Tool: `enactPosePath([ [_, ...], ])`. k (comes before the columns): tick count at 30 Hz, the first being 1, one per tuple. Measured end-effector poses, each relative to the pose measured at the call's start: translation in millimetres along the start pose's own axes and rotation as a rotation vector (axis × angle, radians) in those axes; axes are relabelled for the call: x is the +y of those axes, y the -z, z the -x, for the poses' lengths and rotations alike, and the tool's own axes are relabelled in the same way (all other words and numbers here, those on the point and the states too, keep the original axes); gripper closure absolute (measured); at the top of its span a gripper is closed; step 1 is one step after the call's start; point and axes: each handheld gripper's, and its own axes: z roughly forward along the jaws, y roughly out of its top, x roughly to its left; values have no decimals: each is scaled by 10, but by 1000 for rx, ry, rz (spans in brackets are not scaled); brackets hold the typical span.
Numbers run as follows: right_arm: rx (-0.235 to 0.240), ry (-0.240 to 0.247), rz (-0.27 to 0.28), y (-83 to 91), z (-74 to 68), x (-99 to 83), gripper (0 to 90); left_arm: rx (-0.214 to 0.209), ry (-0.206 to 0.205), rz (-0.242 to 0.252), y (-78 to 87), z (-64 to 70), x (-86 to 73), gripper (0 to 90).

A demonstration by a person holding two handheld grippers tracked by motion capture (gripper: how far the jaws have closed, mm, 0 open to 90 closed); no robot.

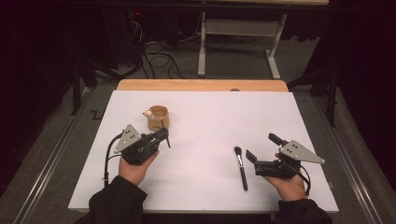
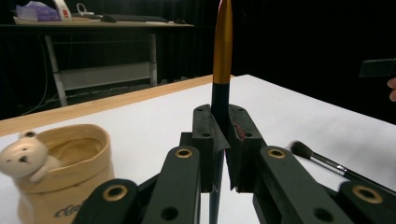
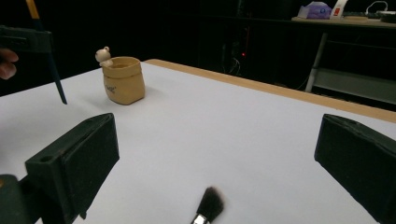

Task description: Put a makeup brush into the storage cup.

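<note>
One empty bear cup (image 1: 158, 118) beside left tool (image 1: 164, 136).

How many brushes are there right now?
2: a black-handled makeup brush lying on the white table beside the right gripper, and a gold-and-dark brush clamped upright in the left gripper.

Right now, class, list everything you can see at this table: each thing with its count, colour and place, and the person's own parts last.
Brush in jaws: 1, dark handle with a gold band, held upright in the left gripper.
Brush on table: 1, black with dark bristles, lying flat just left of the right gripper.
Pot: 1, tan with a small bear figure on its rim, far left part of the table, beyond the left gripper.
Table: 1, white top with a wooden far edge.
Desk: 1, pale frame, on the floor beyond the table.
Left gripper: 1, black, shut on the brush.
Right gripper: 1, black, jaws wide apart.
Hands: 2, one on each gripper, dark sleeves.
</note>
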Motion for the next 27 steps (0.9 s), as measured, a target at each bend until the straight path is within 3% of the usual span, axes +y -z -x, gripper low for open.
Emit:
enactPosePath([
  [17,-31,0,-15,40,86,-65,3,100,24,28,205,-299,49,829],
  [27,-35,1,-18,42,91,-68,3,134,33,30,258,-396,43,830],
])
